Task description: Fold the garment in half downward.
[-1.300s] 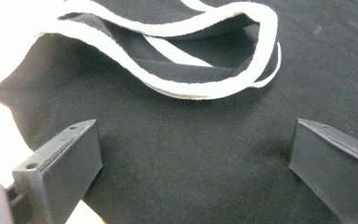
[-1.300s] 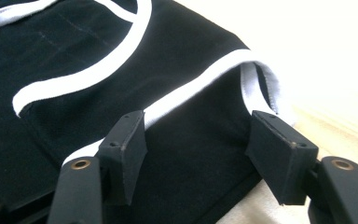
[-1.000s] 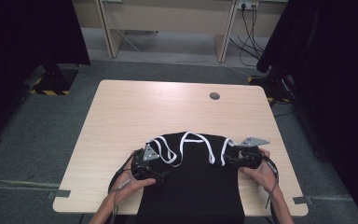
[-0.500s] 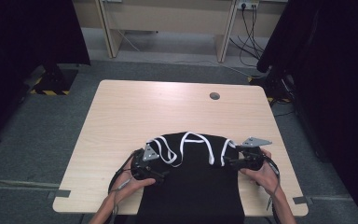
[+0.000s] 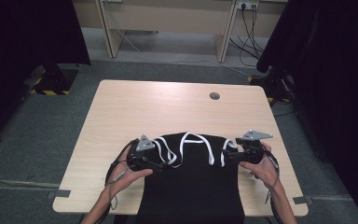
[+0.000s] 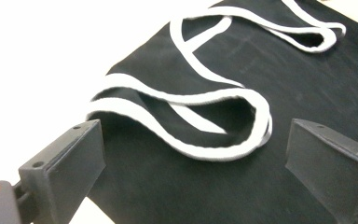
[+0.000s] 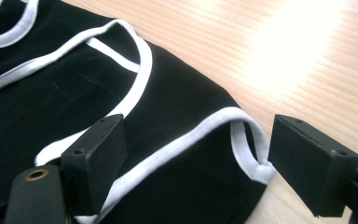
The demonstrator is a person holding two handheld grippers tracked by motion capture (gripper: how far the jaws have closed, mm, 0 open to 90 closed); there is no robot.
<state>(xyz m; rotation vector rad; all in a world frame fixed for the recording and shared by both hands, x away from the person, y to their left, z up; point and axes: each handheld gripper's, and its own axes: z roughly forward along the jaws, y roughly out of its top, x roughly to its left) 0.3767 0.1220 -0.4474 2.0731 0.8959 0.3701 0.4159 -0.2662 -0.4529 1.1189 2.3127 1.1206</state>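
Note:
A black sleeveless top (image 5: 193, 186) with white trim (image 5: 189, 139) lies at the table's near edge, its lower part hanging over. My left gripper (image 5: 161, 166) hovers at the top's left shoulder. In the left gripper view its jaws (image 6: 196, 140) stand wide apart, open, above a loop of white strap (image 6: 214, 100), touching nothing. My right gripper (image 5: 226, 156) is at the right shoulder. Its jaws (image 7: 198, 128) have just been opening and now stand open on either side of the trimmed corner (image 7: 249, 144), pads clear of the black cloth (image 7: 65, 93).
The light wooden table (image 5: 168, 107) has a round cable hole (image 5: 214, 96) near its far edge. Dark curtains (image 5: 28, 37) hang at both sides. A desk frame and cables (image 5: 249, 28) stand on the floor beyond.
My left gripper has lifted a little at the top's left shoulder. The right hand has stayed in place at the right shoulder.

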